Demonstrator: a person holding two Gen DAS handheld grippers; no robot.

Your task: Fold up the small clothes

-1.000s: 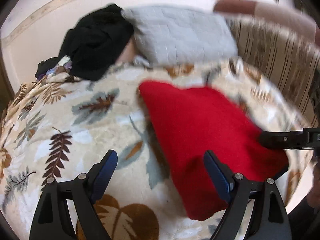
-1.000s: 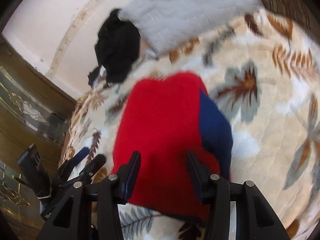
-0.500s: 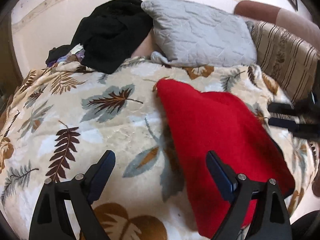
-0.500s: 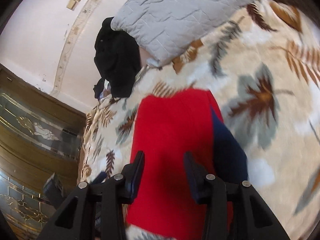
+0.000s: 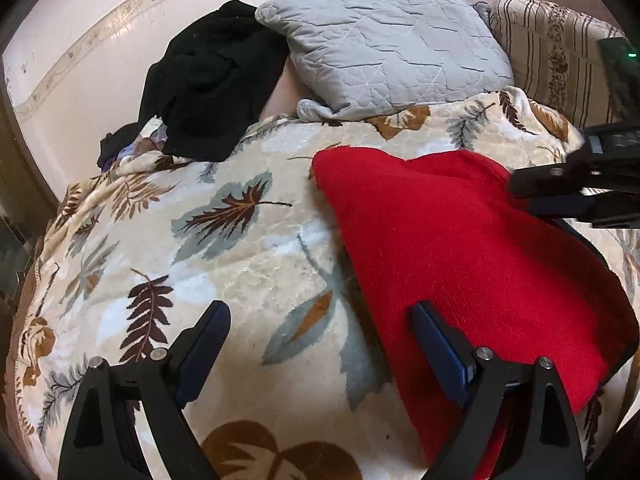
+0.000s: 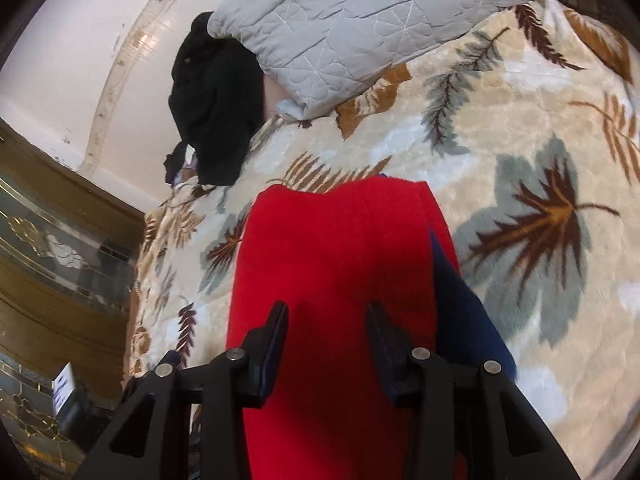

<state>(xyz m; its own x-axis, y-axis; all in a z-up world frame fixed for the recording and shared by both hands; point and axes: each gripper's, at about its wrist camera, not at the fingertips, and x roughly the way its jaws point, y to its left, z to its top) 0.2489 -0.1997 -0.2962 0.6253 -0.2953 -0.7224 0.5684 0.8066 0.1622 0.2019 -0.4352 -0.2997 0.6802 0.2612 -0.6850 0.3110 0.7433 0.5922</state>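
left gripper (image 5: 320,344), right gripper (image 6: 326,330): black triangular-cutout frames, silver screws, dark blue finger pads

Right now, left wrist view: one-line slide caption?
Open left gripper hovers over the leaf-print blanket beside a red garment; right gripper at its far edge.

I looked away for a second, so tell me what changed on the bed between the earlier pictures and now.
The right tool drew back along the red garment toward its near end, and its jaws have just been closing a little, with only the cloth beneath them, not gripped. The left tool stayed open over the garment's left edge. The garment, black clothes and grey pillow lie as before.
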